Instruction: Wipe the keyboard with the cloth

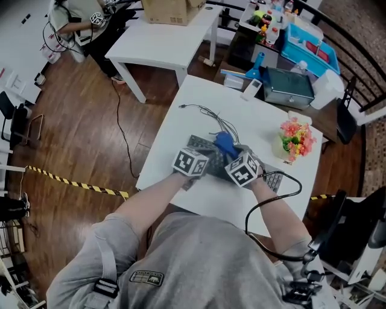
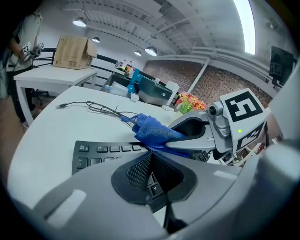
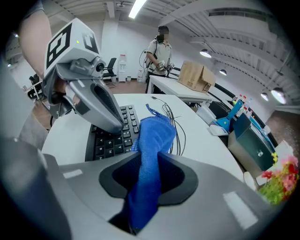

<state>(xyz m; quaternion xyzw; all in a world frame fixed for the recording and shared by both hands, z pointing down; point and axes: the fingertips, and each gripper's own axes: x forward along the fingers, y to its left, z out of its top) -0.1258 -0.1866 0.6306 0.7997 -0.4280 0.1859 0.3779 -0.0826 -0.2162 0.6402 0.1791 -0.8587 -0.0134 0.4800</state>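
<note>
A black keyboard (image 1: 199, 143) lies on the white table (image 1: 181, 130), partly hidden under both grippers. My right gripper (image 3: 151, 157) is shut on a blue cloth (image 3: 152, 136), which bunches out ahead of the jaws over the keys (image 3: 110, 138). In the head view the cloth (image 1: 223, 143) sits on the keyboard's far edge. My left gripper (image 2: 150, 157) points down at the keyboard (image 2: 101, 152), its pads meeting at the tips with nothing between them. The right gripper (image 2: 161, 146) crosses in front of it, holding the cloth (image 2: 152, 129).
A thin cable (image 1: 208, 113) snakes over the table beyond the keyboard. A flower pot (image 1: 295, 136) stands at the right edge, a teal box (image 1: 288, 87) behind it. Another white table (image 1: 163, 42) with a cardboard box (image 1: 172, 11) stands further back. A person (image 3: 157, 54) stands there.
</note>
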